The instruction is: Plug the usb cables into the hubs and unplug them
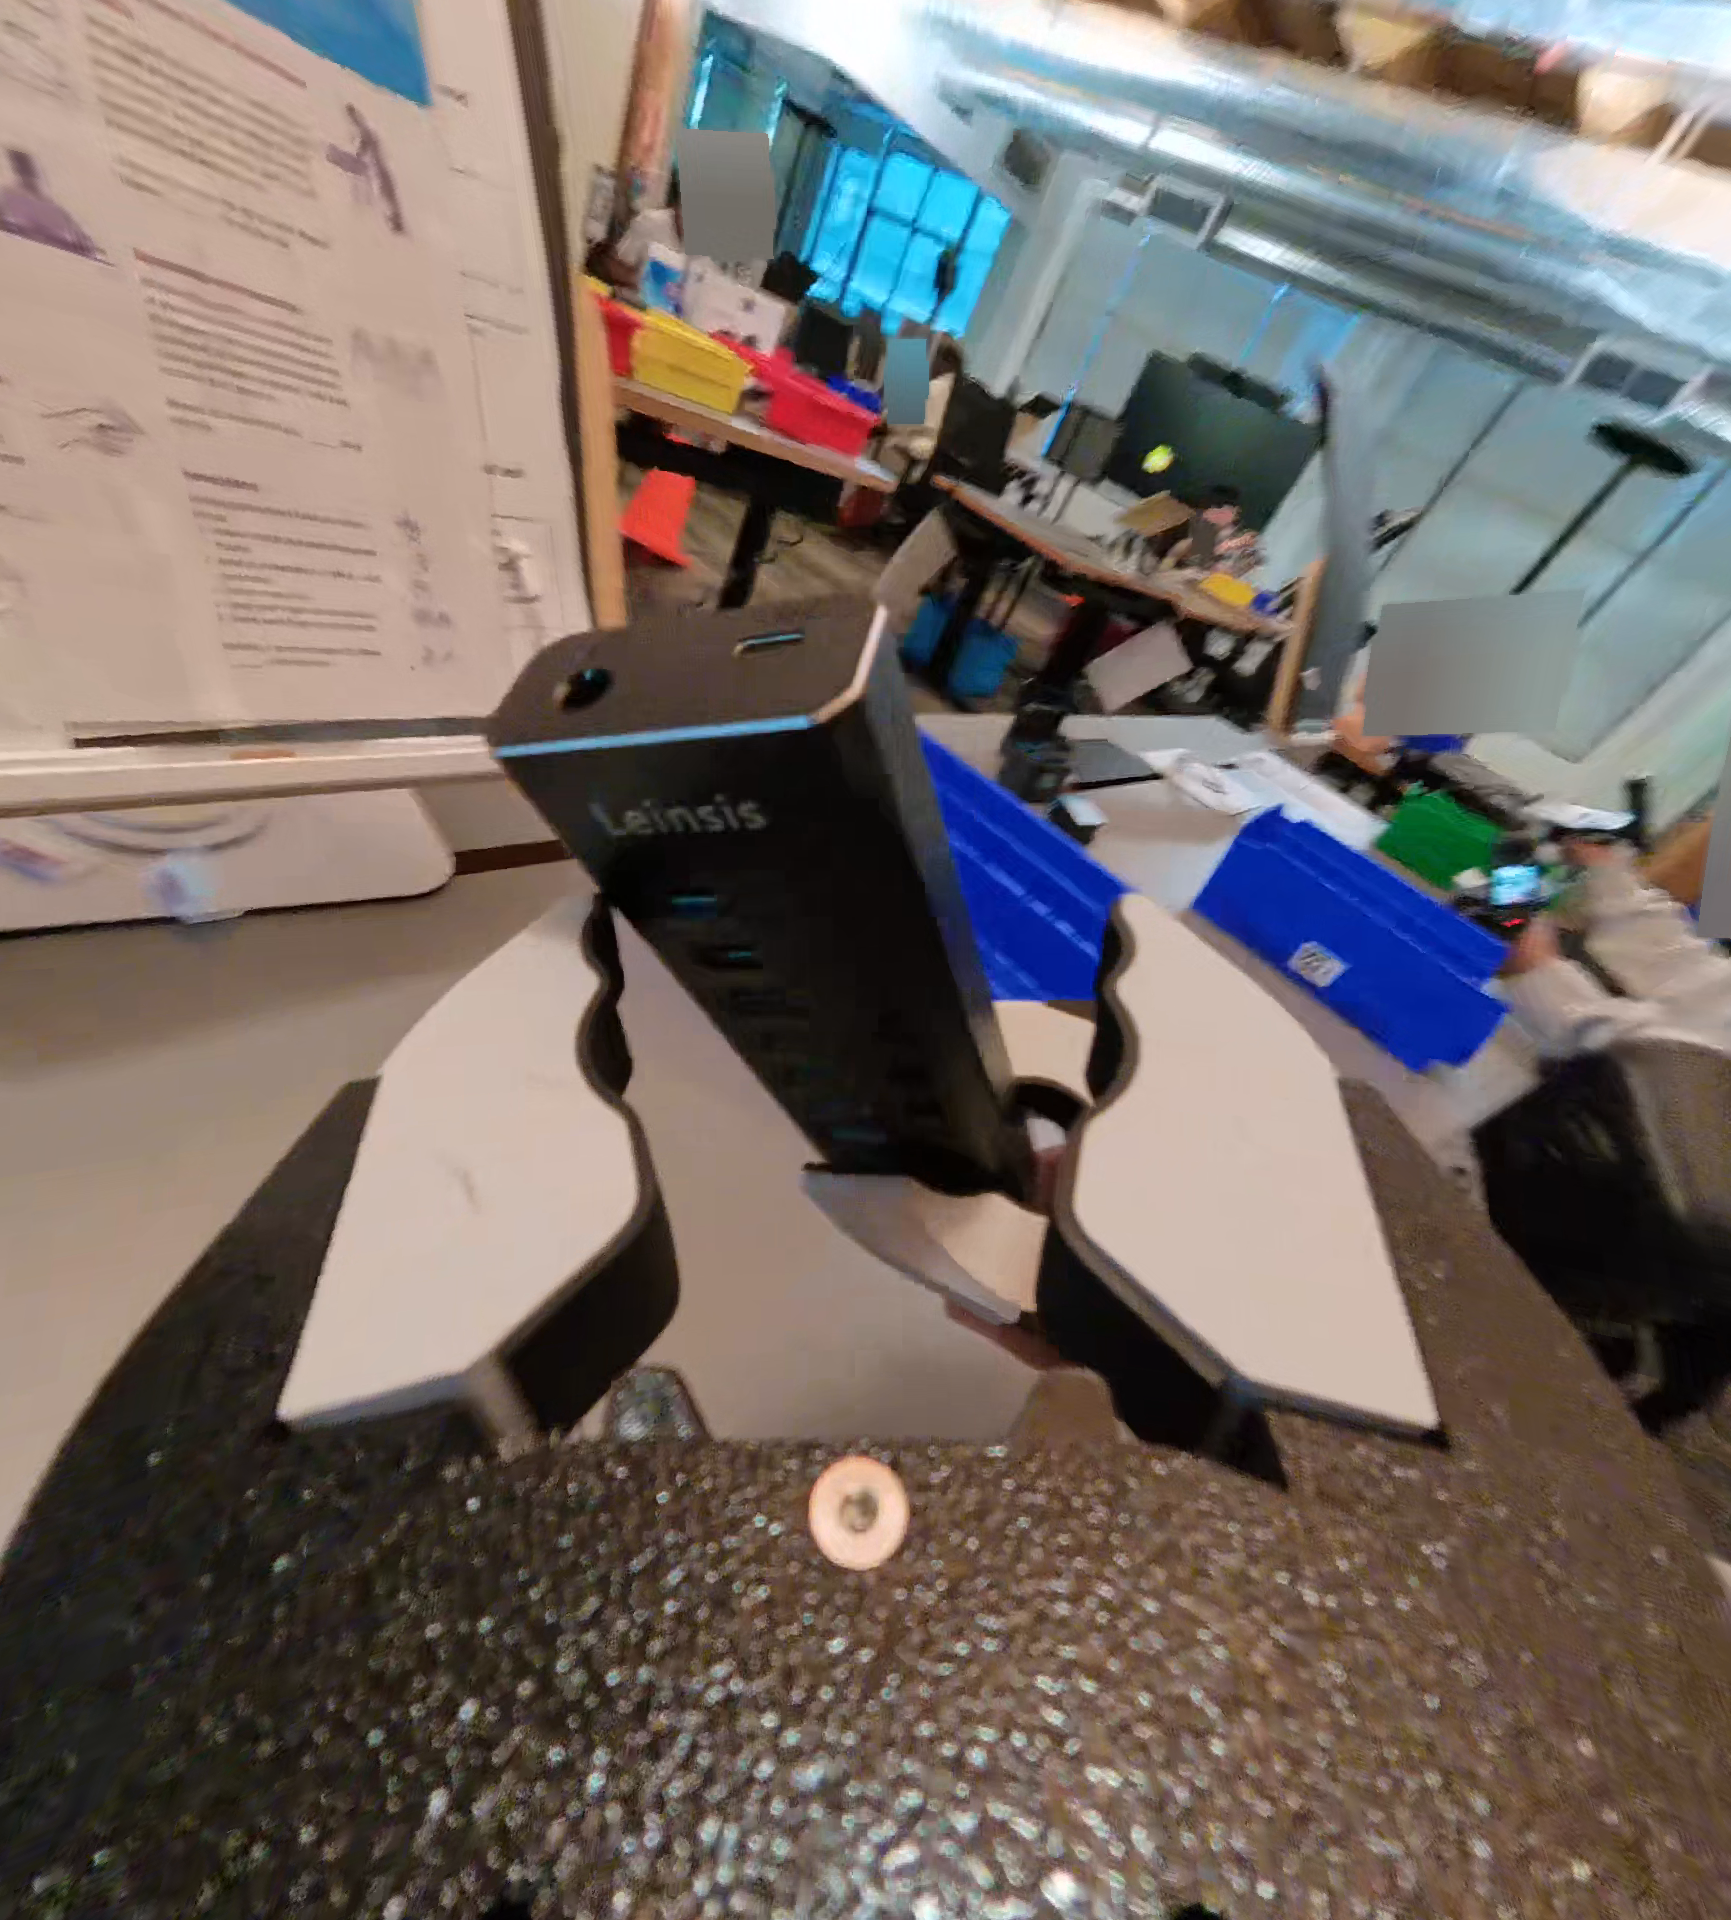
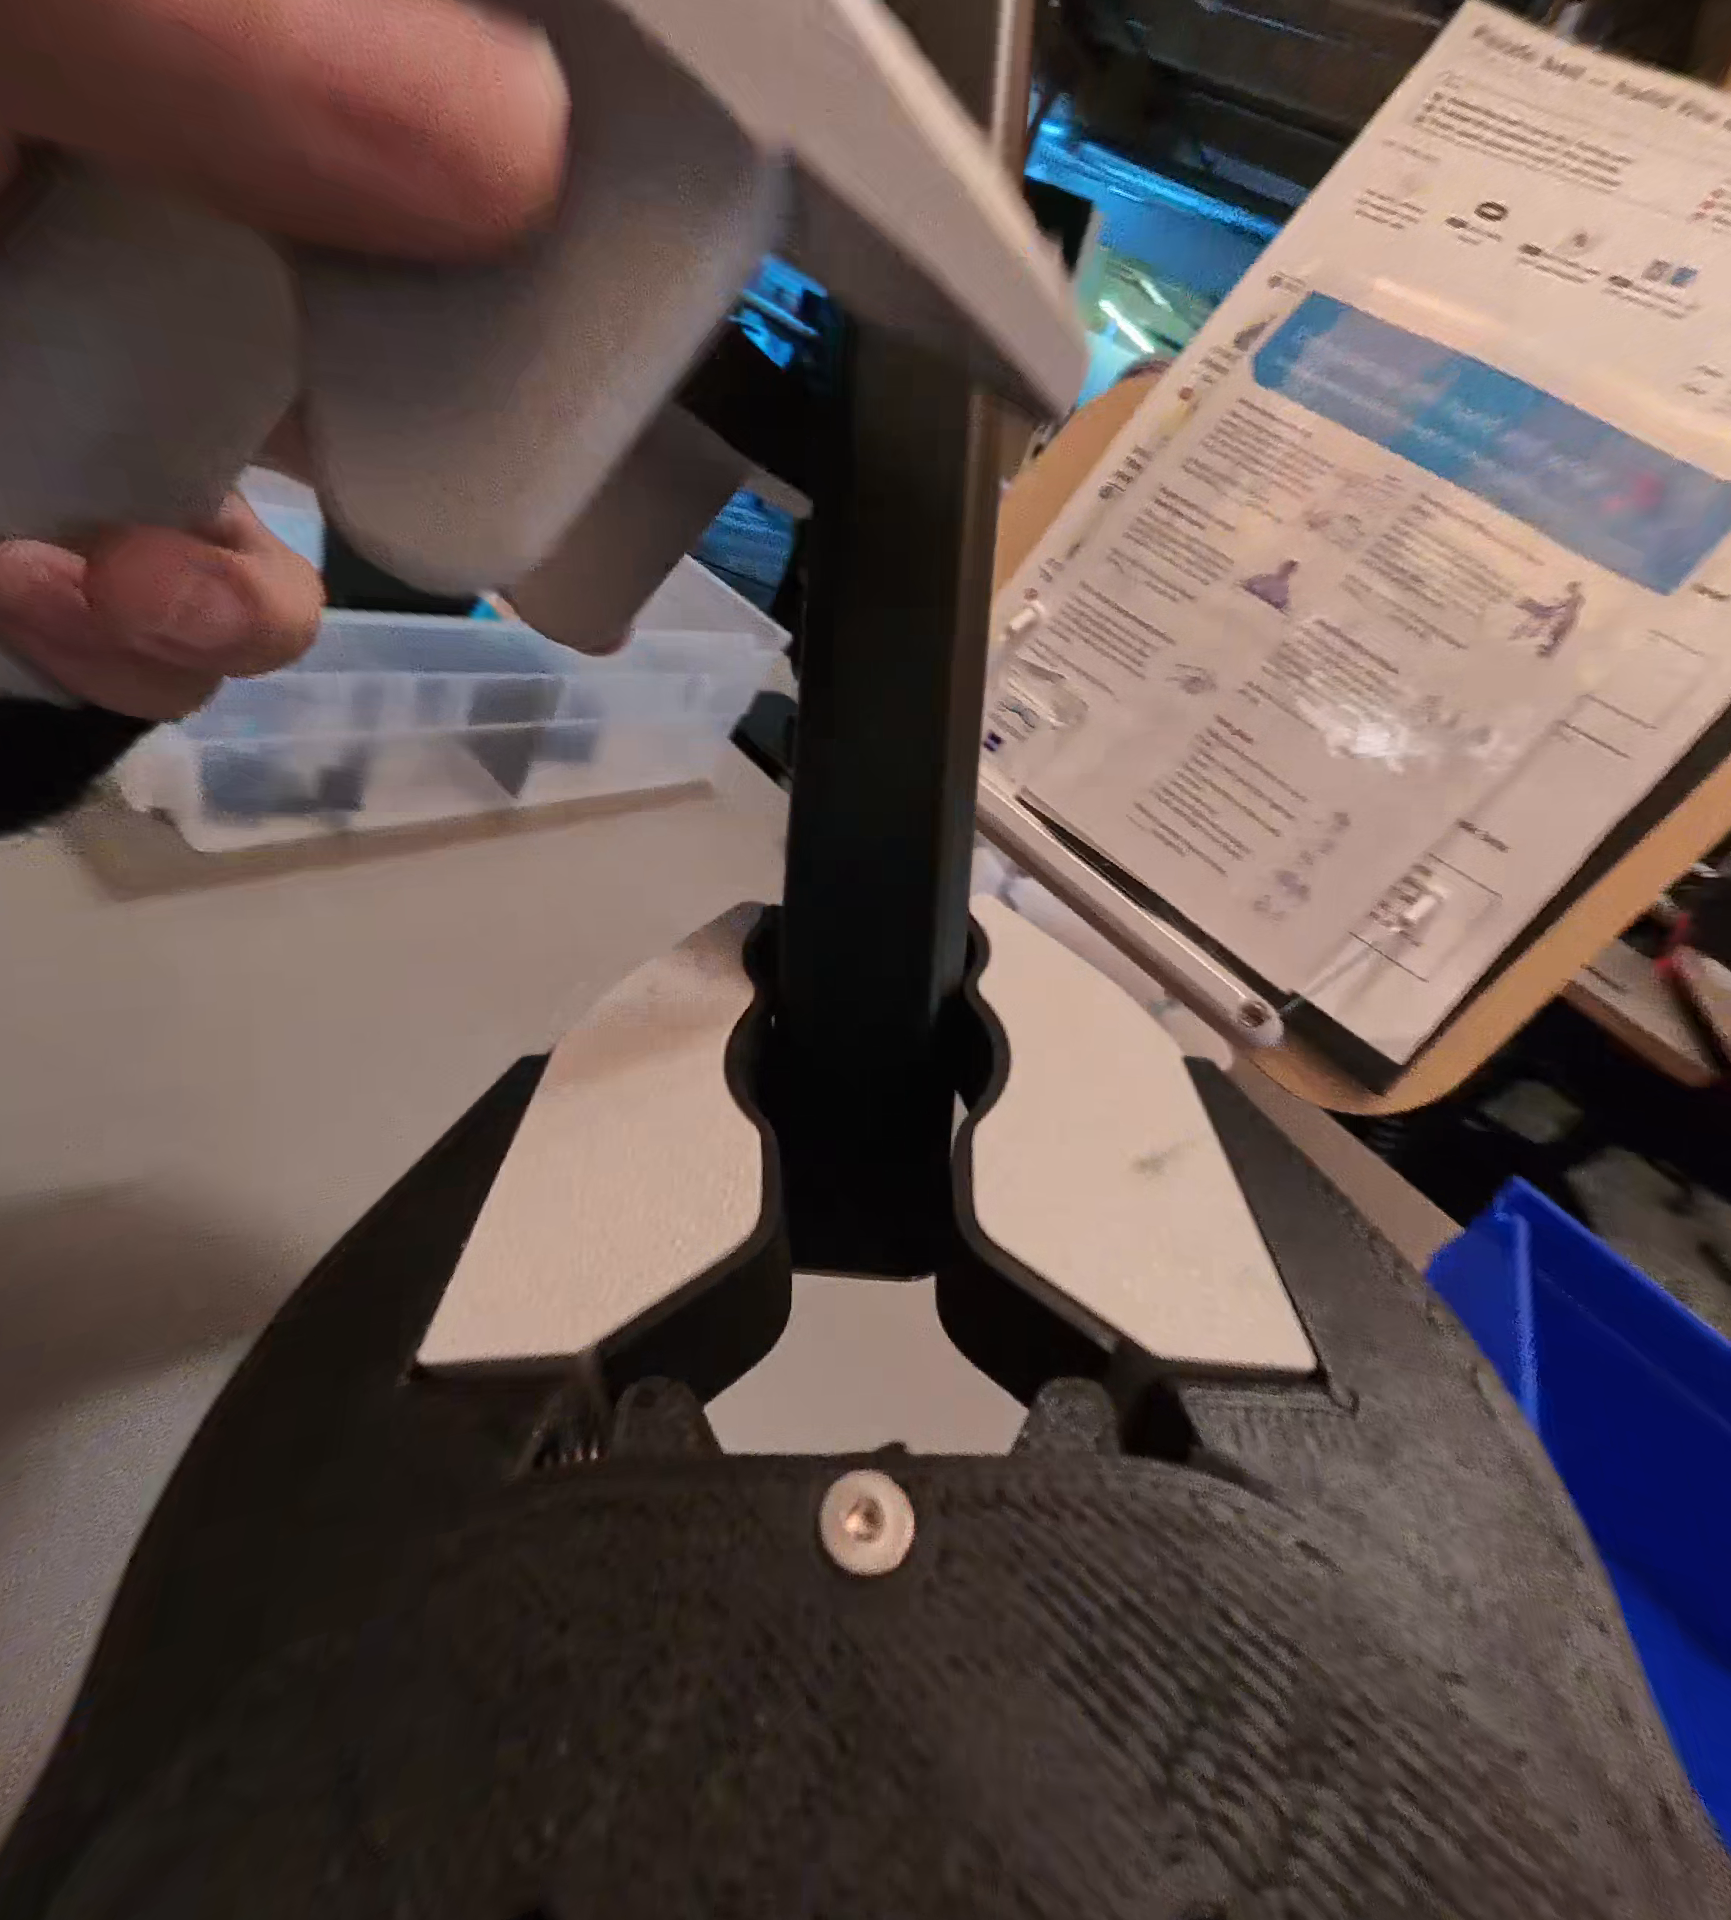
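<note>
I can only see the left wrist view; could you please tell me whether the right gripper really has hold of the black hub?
Observer: Yes. The right gripper is shut on the near end of the black slab-shaped USB hub, with a finger pressing each side.
Operator: Thank you. What is near the hub's far end?
Observer: A bare hand grips a grey moulded handle there, presumably your left gripper's.
Operator: And what lies behind?
Observer: A clear plastic compartment box lies on the pale table, left of the hub.
</note>
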